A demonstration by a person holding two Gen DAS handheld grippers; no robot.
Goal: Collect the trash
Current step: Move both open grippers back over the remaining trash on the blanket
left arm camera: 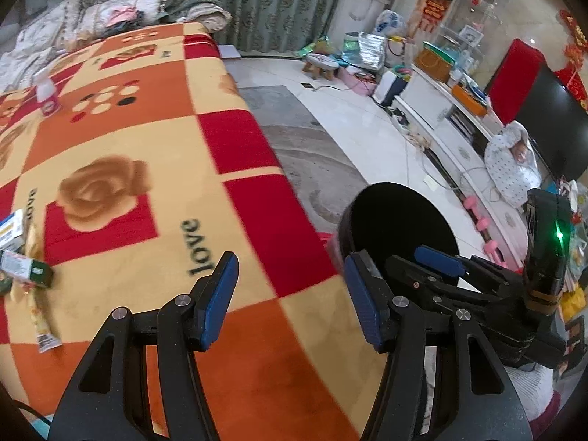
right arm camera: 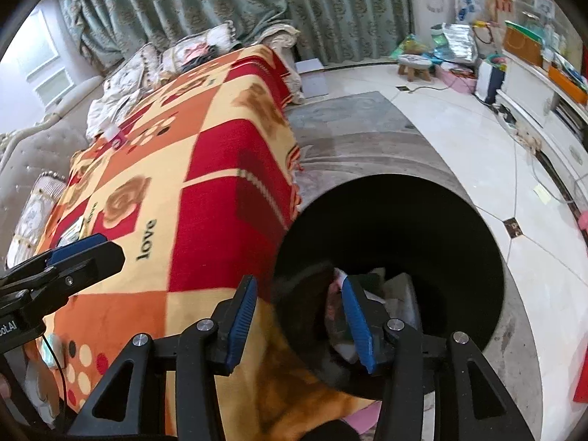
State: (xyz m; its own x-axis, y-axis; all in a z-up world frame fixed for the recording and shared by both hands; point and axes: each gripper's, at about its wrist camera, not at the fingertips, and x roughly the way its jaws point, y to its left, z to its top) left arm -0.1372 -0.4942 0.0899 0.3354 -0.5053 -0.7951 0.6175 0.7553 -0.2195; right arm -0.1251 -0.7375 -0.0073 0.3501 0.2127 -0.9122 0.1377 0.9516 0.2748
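Note:
A black round trash bin (right arm camera: pixel 459 228) stands on the floor beside the blanket-covered surface; several pieces of trash (right arm camera: pixel 398 294) lie at its bottom. My right gripper (right arm camera: pixel 297 316) is open and empty, over the bin's near rim. My left gripper (left arm camera: pixel 290 294) is open and empty above the checked blanket (left arm camera: pixel 147 139), with the bin (left arm camera: pixel 400 217) to its right. In the left wrist view, small cartons (left arm camera: pixel 22 257) and a yellow wrapper (left arm camera: pixel 42 316) lie at the blanket's left edge. A small white bottle (left arm camera: pixel 46 92) stands farther back. The right gripper (left arm camera: pixel 437 257) shows over the bin.
Cushions (left arm camera: pixel 110 14) and green curtains (left arm camera: pixel 264 3) are at the far end. A grey rug (right arm camera: pixel 367 136) and white tile floor (right arm camera: pixel 477 139) lie to the right. A small stool (right arm camera: pixel 415 64), bags and a white TV cabinet (left arm camera: pixel 441 110) line the far right wall.

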